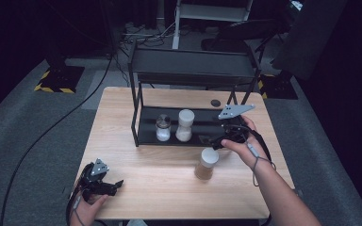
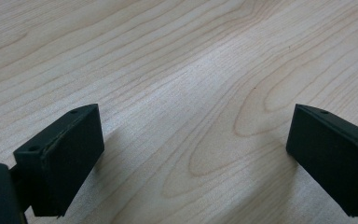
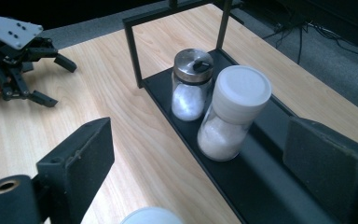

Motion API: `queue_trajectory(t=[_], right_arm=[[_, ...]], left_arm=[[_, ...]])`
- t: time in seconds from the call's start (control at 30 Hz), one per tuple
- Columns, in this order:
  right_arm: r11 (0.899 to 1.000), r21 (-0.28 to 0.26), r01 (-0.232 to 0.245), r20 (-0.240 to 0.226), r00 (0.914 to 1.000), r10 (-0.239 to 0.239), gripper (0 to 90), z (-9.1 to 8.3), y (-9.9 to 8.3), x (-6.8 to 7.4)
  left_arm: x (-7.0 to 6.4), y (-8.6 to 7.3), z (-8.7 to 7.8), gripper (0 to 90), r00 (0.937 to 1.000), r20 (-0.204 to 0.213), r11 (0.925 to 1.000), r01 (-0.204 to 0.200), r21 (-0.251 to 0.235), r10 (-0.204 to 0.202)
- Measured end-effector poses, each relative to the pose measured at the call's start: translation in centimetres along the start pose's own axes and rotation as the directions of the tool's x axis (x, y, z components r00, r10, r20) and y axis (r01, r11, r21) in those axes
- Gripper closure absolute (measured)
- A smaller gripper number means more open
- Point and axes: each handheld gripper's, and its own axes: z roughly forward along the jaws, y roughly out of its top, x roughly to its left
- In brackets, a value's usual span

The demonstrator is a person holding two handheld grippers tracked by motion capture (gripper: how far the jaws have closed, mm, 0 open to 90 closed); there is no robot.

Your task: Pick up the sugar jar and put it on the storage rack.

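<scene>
**Brown spice jar waits just in front of the rack**

The right hand-held gripper [image 1: 220,141] hovers with jaws spread just behind the white-lidded jar of brown powder [image 1: 206,164], which stands upright on the surface [image 1: 160,188] before the black rack [image 1: 143,123]. Likely rigid, smooth and fairly light, it is best gripped across its body below the lid. The left hand-held gripper [image 1: 115,185] rests spread, well apart
</scene>
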Motion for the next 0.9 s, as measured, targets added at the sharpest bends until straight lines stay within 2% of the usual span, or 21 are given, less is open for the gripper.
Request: queue_trajectory(t=[0.5, 0.9], right_arm=[[1.0, -0.01, -0.002, -0.009, 1.0, 0.002, 8.2, -0.9, -2.1, 1.5], [1.0, 0.011, -0.015, -0.02, 0.9997, 0.015, 7.9, -0.4, -4.1, 2.2]], left_arm=[[0.0, 0.0, 0.0, 3.4, 1.0, 0.0, 1.0, 0.0, 0.0, 0.0], [0.0, 0.0, 0.0, 3.5, 1.0, 0.001, 1.0, 0.0, -0.001, 0.0]])
